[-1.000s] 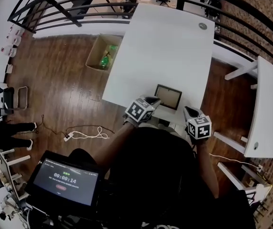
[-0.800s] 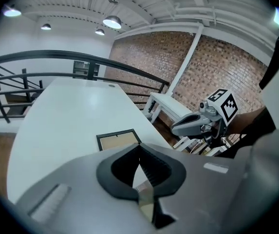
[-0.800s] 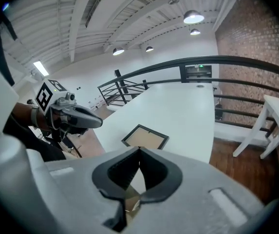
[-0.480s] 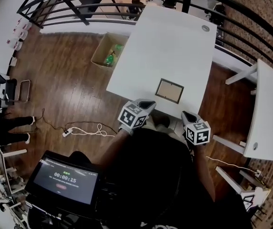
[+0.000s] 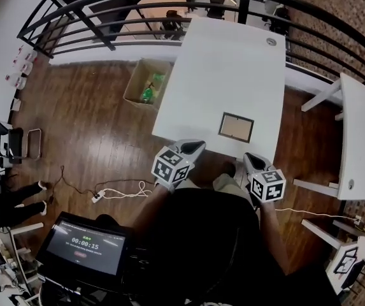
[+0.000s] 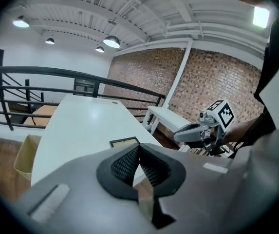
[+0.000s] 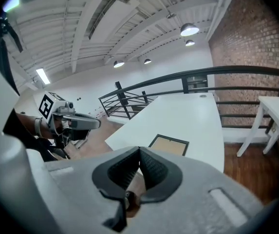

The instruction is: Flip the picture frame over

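The picture frame (image 5: 236,126) lies flat on the white table (image 5: 220,62), close to its near edge, showing a tan face inside a dark border. Both grippers hang off the table on my side of that edge, apart from the frame. My left gripper (image 5: 197,145) is shut with nothing between its jaws, and the frame (image 6: 124,142) shows just past them. My right gripper (image 5: 248,157) is shut and empty too, with the frame (image 7: 169,145) ahead of it. Each gripper view shows the other: the right gripper (image 6: 177,136) and the left gripper (image 7: 96,125).
A cardboard box (image 5: 145,83) with green items stands on the wooden floor left of the table. A black railing (image 5: 106,5) runs behind. A second white table (image 5: 360,139) is at the right. A monitor (image 5: 86,244) and floor cables (image 5: 118,187) lie at the lower left.
Both grippers have drawn back from the table edge toward my body. The left one was at the frame's left corner a second ago and is now apart from it. The frame lies flat.
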